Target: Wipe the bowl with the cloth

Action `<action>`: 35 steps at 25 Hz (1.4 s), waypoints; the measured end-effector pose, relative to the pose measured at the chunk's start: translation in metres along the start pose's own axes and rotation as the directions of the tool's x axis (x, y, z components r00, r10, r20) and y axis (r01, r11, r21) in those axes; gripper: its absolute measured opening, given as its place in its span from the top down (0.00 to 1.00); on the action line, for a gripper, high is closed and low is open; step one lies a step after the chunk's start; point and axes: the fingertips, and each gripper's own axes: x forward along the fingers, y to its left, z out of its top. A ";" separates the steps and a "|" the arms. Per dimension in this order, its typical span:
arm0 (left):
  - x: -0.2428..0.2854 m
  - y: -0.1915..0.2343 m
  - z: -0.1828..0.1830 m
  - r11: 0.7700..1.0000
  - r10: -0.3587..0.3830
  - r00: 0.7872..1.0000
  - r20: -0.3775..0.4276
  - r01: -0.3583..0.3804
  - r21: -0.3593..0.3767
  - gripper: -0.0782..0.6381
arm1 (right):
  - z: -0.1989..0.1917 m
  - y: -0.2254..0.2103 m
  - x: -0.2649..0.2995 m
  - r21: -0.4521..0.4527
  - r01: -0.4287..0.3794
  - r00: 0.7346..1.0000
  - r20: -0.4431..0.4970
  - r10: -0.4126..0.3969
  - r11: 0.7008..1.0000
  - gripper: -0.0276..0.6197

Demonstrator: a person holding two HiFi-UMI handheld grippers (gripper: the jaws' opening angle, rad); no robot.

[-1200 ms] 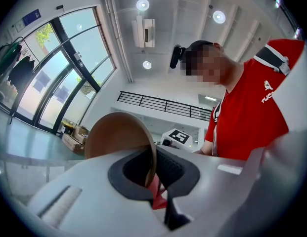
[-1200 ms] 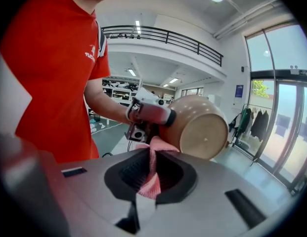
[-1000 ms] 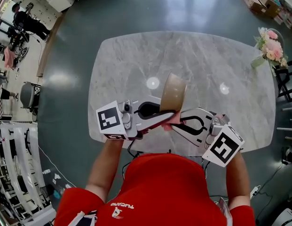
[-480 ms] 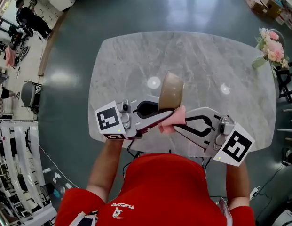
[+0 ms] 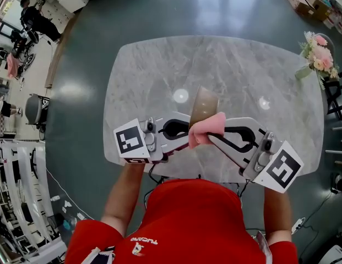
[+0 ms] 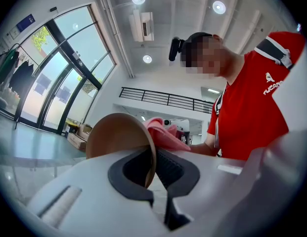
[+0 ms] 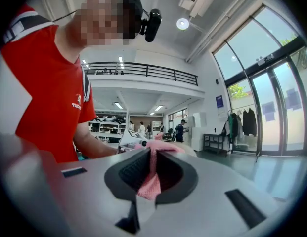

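change: right gripper (image 5: pixel 213 138) has brought the cloth (image 5: pixel 207 128) up from below the bowl's lower edge to lie across its near rim. Its marker cube has swung outward and rolled.
unchanged: left gripper (image 5: pixel 194 130) and bowl (image 5: pixel 204 104) sit where they were a second ago.
meaning: looks like an upward wipe stroke in progress, so the task is mid-run. Probably more of the surface still to cover.
left tool: jaws almost together, pinching the bowl's thin rim.
right tool: jaws narrow, clamped on a fold of the cloth, with the rest bunched out in front.
bowl position: held in the air on edge, over the near side of the table (image 5: pixel 159 65), not resting on it.
contact: cloth touches the bowl at the rim, seemingly on the open side. Can't confirm how far inside it reaches.
bowl build: round, thin-walled, tan-brown, matte, smooth. Looks rigid.
cloth build: pink, fine waffle-like weave, soft, crumpled into a wad.
table build: grey-white marble pattern with a glossy top that mirrors the ceiling lights. Rounded corners.
risk: a single rim pinch may let the bowl pivot under wipe pressure.
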 end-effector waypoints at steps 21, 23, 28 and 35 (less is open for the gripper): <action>0.000 -0.008 -0.012 1.000 0.008 0.998 -0.055 -0.007 0.024 0.88 | -0.005 -0.041 -0.006 0.004 0.168 0.984 -0.051 -0.168 0.986 0.93; 0.000 -0.011 -0.012 1.000 -0.001 0.998 -0.062 0.003 0.023 0.88 | -0.006 -0.056 -0.008 0.017 0.212 0.976 -0.049 -0.211 0.977 0.93; -0.003 -0.013 -0.013 0.999 -0.013 0.997 -0.075 0.016 0.035 0.88 | -0.005 -0.059 -0.007 0.017 0.206 0.977 -0.049 -0.205 0.978 0.93; -0.001 -0.009 -0.021 1.000 0.015 0.989 -0.149 -0.015 0.000 0.88 | -0.022 -0.097 -0.016 -0.035 0.402 0.909 -0.110 -0.403 0.915 0.93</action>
